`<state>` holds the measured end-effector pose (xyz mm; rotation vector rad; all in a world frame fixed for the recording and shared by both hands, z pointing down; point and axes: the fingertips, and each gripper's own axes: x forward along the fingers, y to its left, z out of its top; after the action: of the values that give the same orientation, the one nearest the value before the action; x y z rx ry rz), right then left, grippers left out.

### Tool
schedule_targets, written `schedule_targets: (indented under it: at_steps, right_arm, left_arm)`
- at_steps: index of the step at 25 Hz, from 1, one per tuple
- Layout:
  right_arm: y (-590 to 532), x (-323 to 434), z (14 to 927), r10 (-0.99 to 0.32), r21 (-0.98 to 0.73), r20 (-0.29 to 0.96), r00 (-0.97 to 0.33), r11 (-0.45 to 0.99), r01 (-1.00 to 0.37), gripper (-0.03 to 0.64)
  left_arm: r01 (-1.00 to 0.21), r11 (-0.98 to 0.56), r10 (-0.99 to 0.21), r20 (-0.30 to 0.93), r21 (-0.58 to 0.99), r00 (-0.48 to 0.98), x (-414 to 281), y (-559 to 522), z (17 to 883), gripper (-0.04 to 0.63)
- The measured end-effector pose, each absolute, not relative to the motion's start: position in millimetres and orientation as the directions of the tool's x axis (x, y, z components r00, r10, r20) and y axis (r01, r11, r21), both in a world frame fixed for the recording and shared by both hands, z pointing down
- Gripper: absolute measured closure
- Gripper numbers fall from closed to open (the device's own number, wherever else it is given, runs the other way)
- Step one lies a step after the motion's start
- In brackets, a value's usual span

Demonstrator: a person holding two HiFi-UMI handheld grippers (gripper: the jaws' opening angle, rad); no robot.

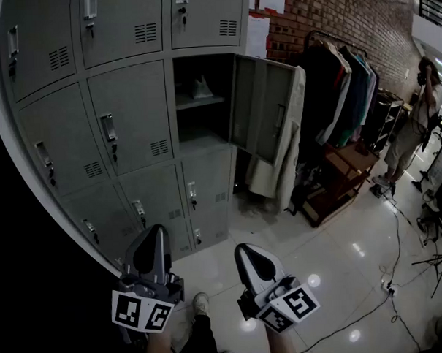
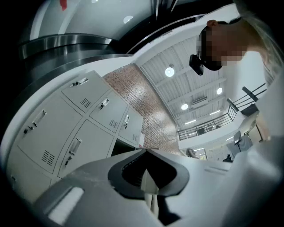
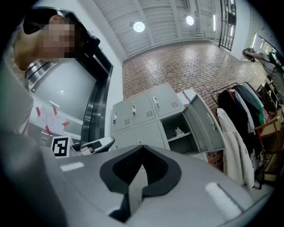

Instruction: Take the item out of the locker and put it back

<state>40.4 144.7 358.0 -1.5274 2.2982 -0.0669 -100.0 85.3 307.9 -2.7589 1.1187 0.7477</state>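
Well ahead of my jaws, the item sits on the shelf of the open locker. Left gripper and right gripper jaws are pressed together, empty.

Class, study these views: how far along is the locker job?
Done: the locker door stands open. In hand: nothing; left tongs and right tongs are both shut, empty, low and away from it. Left: the pale item sits on its shelf, so taking it out and replacing it looks ahead, unless already done.
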Motion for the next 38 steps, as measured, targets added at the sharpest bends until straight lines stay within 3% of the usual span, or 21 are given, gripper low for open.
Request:
schedule_targets:
  at_steps: [17,26,36,37,38]
  right_arm:
    - [-174.9,59.3,331.8,-0.901,-0.203,-0.278,-0.334,0.394,-0.896,0.615]
    - [-235.1,91.5,340.8,-0.916,-0.232,-0.230,-0.328,0.379,-0.896,0.615]
    - [-264.7,107.6,325.6,-0.918,-0.109,-0.198,-0.344,0.370,-0.923,0.614]
    - [-273.6,108.4,315.9,-0.915,-0.083,-0.203,-0.349,0.371,-0.925,0.609]
    - [-286.7,110.2,304.5,-0.914,-0.059,-0.206,-0.351,0.369,-0.927,0.558]
  left_arm:
    - [-0.637,-0.765,-0.607,-0.437,0.094,0.665,-58.6,-217.7,301.7,0.592]
    - [-0.643,-0.755,-0.633,-0.401,0.130,0.662,-28.4,-264.0,313.0,0.592]
    - [-0.637,-0.759,-0.631,-0.395,0.135,0.668,-4.2,-275.2,313.7,0.592]
    - [-0.635,-0.761,-0.629,-0.393,0.136,0.671,-2.5,-275.0,314.6,0.592]
    - [-0.632,-0.763,-0.628,-0.390,0.137,0.674,-0.9,-275.0,315.6,0.592]
